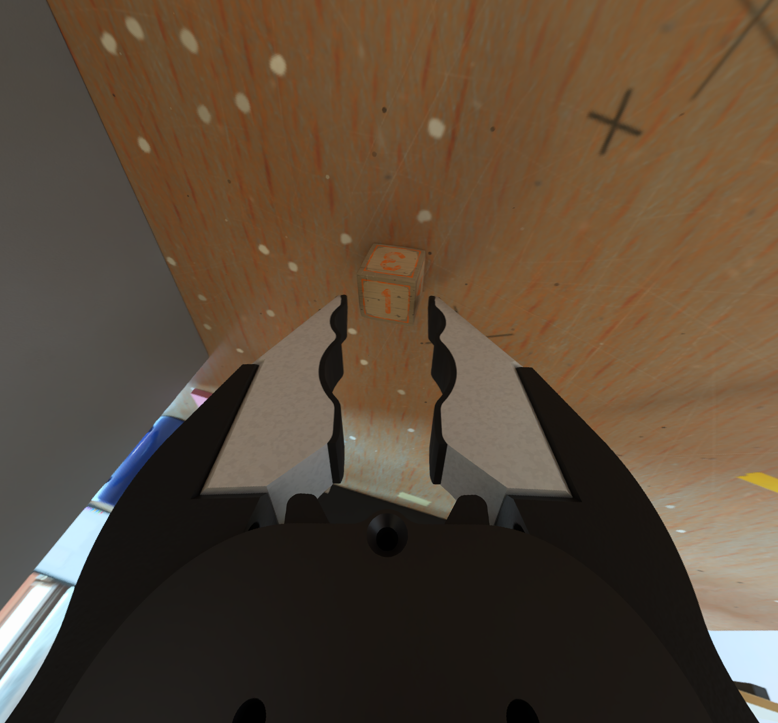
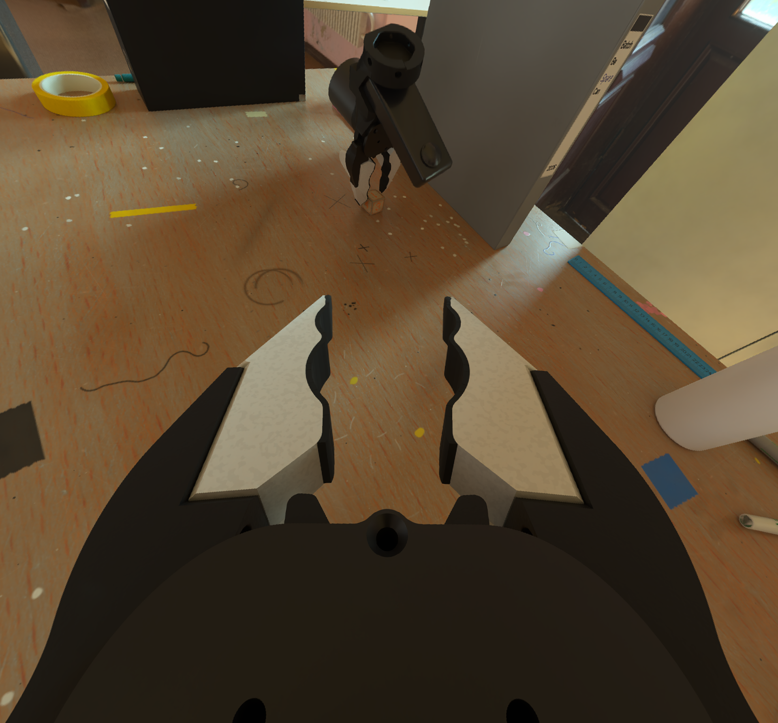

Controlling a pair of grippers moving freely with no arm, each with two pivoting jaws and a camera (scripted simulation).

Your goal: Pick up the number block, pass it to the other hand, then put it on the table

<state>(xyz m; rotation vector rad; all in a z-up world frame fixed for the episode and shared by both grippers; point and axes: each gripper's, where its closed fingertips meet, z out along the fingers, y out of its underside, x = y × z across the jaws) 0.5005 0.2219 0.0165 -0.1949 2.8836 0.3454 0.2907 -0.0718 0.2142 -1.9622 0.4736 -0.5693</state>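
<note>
**Block lying just past the left tongs' tips**

While the number block (image 1: 390,284) is sitting on the wooden table (image 1: 547,239), the left gripper (image 1: 386,300) is hanging over it with its jaws spread apart and holding nothing. In the left wrist view the block is showing just beyond the two fingertips, roughly centred on the gap between them, its near face reaching down between the tips without either finger clearly touching it. The gap is looking a little wider than the block. Pale paint dots and black pen crosses are lying scattered over the wood around it.

In the right wrist view the same block (image 2: 374,202) is appearing small and far off, with the left gripper (image 2: 373,187) pointing down at it from above, its tips right at the block; whether they are touching it cannot be told from here. The right gripper (image 2: 387,302) is hovering well apart from the block, its jaws spread wide and empty, over bare table (image 2: 168,281). A grey panel (image 2: 526,92) is standing just beside the block, a black box (image 2: 198,20) farther back, and a yellow tape roll (image 2: 73,93) is lying near the table's far left edge.
</note>
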